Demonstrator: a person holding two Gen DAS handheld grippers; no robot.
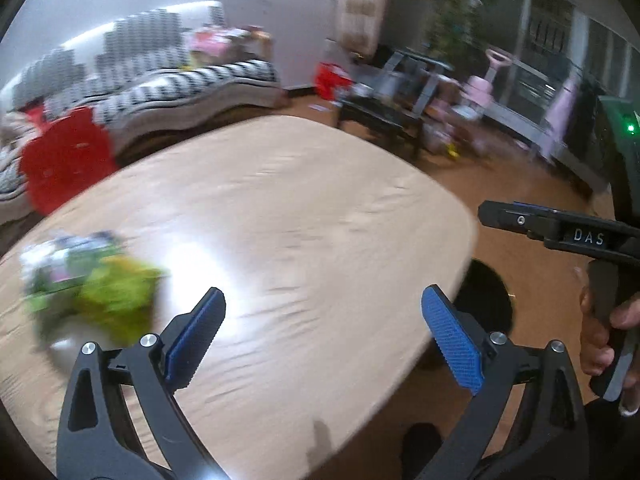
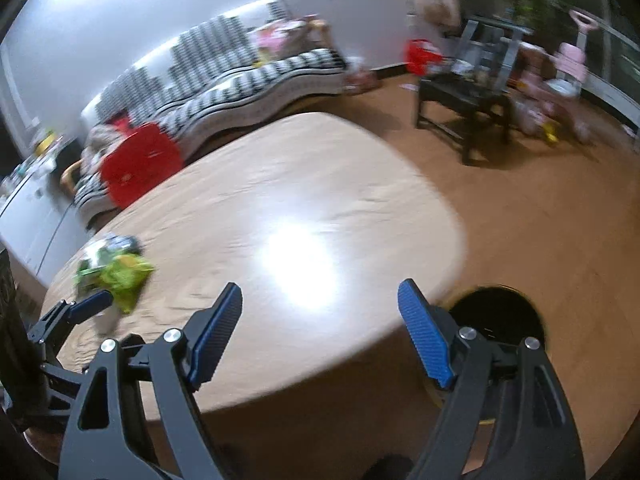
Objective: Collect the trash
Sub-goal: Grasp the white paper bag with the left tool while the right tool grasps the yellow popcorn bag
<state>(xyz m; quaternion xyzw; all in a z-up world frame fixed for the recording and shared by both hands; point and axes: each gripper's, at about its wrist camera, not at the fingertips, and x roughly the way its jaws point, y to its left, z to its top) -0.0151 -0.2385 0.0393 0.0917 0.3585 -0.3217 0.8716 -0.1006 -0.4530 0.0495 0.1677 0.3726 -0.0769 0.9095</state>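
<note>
Both tools are wide open and empty. The wrapper pile [image 1: 90,280] lies on the bench [image 1: 300,208] ahead-left of the left tool [image 1: 322,328], which is nearer than the right tool [image 2: 320,322].

The surface [image 1: 280,208] looks like pale wood with a visible grain and a glossy finish that throws back a bright patch of light. The crumpled wrappers [image 1: 96,280] on it appear thin and shiny, like plastic film. The left gripper [image 1: 324,336] has matt black plastic arms with bright metal pins, and its jaws carry blue ribbed pads [image 1: 452,344]. The floor [image 2: 540,220] looks smooth and brown. The sofa [image 2: 248,76] is patterned cloth.
</note>
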